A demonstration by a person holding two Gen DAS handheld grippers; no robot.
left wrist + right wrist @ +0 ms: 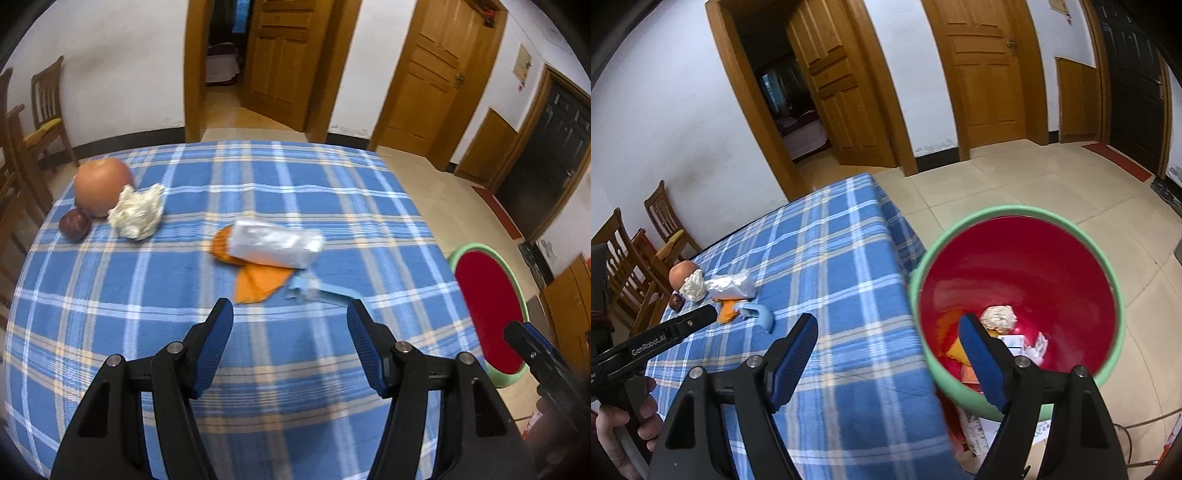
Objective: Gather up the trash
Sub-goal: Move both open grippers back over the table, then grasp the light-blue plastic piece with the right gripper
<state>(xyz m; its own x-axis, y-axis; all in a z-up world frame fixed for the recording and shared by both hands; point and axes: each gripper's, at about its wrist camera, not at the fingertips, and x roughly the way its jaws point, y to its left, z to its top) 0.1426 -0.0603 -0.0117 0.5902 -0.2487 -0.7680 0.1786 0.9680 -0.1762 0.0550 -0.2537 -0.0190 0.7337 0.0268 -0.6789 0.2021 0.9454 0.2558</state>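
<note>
My left gripper (290, 314) is open and empty above the blue plaid table (166, 295). Just beyond it lie a silver foil wrapper (275, 245), orange peel pieces (258, 282) and a light blue scrap (317, 290). A crumpled white tissue (136, 214) lies at the far left. My right gripper (888, 328) is open and empty at the table's right edge, beside the green bin with red inside (1108, 258). The bin holds a crumpled tissue (999, 317), orange scraps and white paper. The table trash also shows in the right wrist view (729, 286).
A large orange-brown fruit (101, 186) and a small dark red fruit (74, 225) sit by the tissue. Wooden chairs (44, 110) stand at the left. The bin (487, 306) stands on the tiled floor right of the table. Wooden doors line the far wall.
</note>
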